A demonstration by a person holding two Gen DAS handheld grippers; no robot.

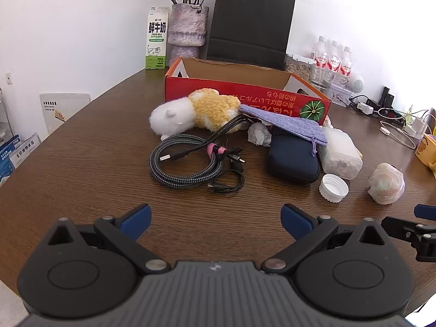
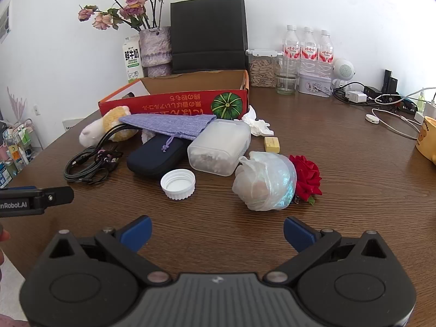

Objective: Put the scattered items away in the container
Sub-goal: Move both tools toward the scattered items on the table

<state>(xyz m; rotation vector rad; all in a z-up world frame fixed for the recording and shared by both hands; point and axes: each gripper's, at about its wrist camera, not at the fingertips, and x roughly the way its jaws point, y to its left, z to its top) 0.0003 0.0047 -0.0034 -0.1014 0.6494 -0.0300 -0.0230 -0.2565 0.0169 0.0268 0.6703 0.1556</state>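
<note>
A red cardboard box [image 1: 245, 95] [image 2: 174, 103] stands open at the back of the brown table. In front of it lie a white-and-yellow plush toy [image 1: 196, 111], coiled cables [image 1: 188, 160], a purple pouch [image 1: 286, 124], a dark blue case [image 1: 293, 158], a frosted plastic jar [image 2: 218, 147], a white lid [image 2: 178, 184], a crumpled plastic bag [image 2: 264, 181], a red fabric rose [image 2: 306, 177] and a yellow block [image 2: 272, 144]. My left gripper [image 1: 215, 222] is open and empty, short of the cables. My right gripper [image 2: 217, 234] is open and empty, short of the lid and bag.
Behind the box stand a milk carton [image 1: 156, 41], a vase of dried flowers [image 1: 188, 27], a black paper bag [image 1: 250, 24], water bottles [image 2: 308, 49] and a seed jar [image 2: 263, 68]. Chargers and wires [image 2: 387, 103] and a yellow mug [image 2: 427, 141] sit at right.
</note>
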